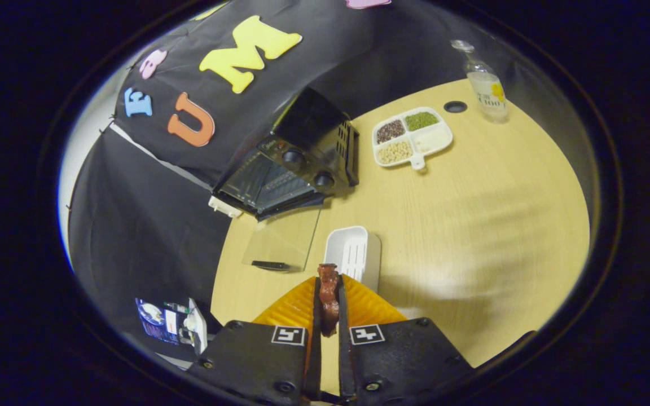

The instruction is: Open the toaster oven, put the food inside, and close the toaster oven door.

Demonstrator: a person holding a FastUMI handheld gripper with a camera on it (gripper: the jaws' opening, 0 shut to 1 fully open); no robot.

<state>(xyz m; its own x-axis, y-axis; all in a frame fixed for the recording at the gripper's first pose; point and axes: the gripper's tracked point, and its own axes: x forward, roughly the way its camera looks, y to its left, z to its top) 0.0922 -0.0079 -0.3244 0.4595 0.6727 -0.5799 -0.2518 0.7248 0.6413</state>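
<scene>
My gripper [328, 282] is shut on a dark reddish-brown piece of food [328, 296], pinched upright between both fingers, lifted above the table. Beyond the fingers stands a black toaster oven [297, 160] at the table's far edge. Its glass door [282, 239] is folded down flat onto the table, handle [269, 265] toward me, and the oven's inside rack shows. Just ahead of the fingertips lies a small white dish [353, 254].
A white divided tray [412, 138] with beans and grains sits to the right of the oven. A clear bottle [487, 84] stands farther back by a round hole [455, 106] in the wooden table [471, 237]. A boxed item [170, 324] lies off the table's left edge.
</scene>
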